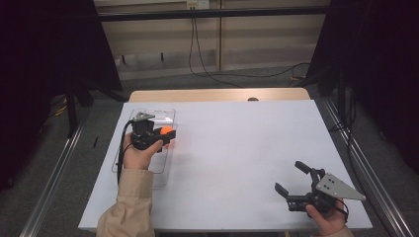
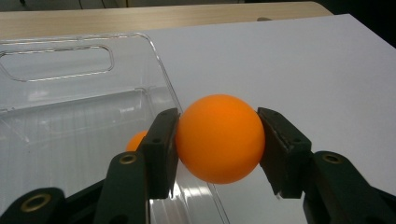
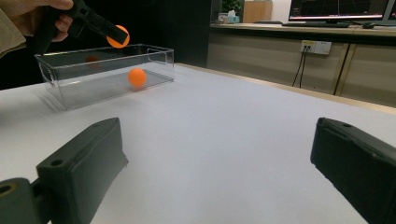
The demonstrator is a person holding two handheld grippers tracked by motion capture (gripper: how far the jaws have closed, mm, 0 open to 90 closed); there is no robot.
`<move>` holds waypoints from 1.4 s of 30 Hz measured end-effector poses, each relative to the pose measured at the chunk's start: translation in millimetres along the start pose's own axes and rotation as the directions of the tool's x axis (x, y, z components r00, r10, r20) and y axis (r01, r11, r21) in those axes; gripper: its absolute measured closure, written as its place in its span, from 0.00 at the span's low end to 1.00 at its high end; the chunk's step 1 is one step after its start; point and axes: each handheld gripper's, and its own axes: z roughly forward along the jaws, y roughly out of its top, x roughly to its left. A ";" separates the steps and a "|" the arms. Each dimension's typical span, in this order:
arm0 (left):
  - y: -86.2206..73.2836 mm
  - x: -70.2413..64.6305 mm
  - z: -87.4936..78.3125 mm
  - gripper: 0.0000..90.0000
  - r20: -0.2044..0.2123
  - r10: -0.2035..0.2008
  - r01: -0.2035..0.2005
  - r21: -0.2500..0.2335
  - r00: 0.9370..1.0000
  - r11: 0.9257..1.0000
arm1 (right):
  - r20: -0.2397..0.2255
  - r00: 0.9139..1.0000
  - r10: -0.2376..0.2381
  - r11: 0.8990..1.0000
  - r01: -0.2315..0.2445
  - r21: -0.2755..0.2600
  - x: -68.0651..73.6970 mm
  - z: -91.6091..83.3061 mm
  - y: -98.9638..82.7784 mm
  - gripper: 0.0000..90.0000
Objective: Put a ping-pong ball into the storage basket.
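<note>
An orange ball [image 2: 219, 138] is squeezed between the two black jaws of my left gripper [image 2: 218, 149], just above the right wall of a clear plastic box [image 2: 70, 93]. In the high view this gripper [image 1: 166, 134] and its ball [image 1: 168, 131] hang over the box [image 1: 148, 112] at the table's left. A second orange ball [image 2: 137, 140] lies inside the box, seen through its wall [image 3: 74, 88] as well [image 3: 137, 77]. My right gripper [image 1: 290, 176] stands open low over the near right of the table, nothing between its jaws [image 3: 219, 154].
A white sheet [image 1: 237, 148] covers the table, whose bare wooden strip [image 1: 217, 95] runs along the far edge. Cables [image 1: 207, 69] trail on the floor beyond. Dark frames and curtains stand on both sides.
</note>
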 end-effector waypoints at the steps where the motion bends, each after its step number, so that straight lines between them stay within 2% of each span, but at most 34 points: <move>1: 0.0 0.2 -0.3 0.57 0.000 -0.001 0.001 -0.001 1.000 1.000 | 0.000 1.000 0.000 1.000 0.000 0.000 -0.1 0.0 0.0 0.02; 30: -6.4 12.0 -10.2 0.56 -0.059 -0.013 0.011 -0.029 0.998 1.000 | 0.001 1.000 -0.001 1.000 0.001 -0.002 0.4 0.4 0.2 0.02; 42: -9.3 14.1 -12.3 0.56 -0.073 -0.004 0.002 -0.031 0.997 1.000 | 0.001 1.000 0.002 1.000 -0.002 -0.004 0.6 0.2 0.8 0.02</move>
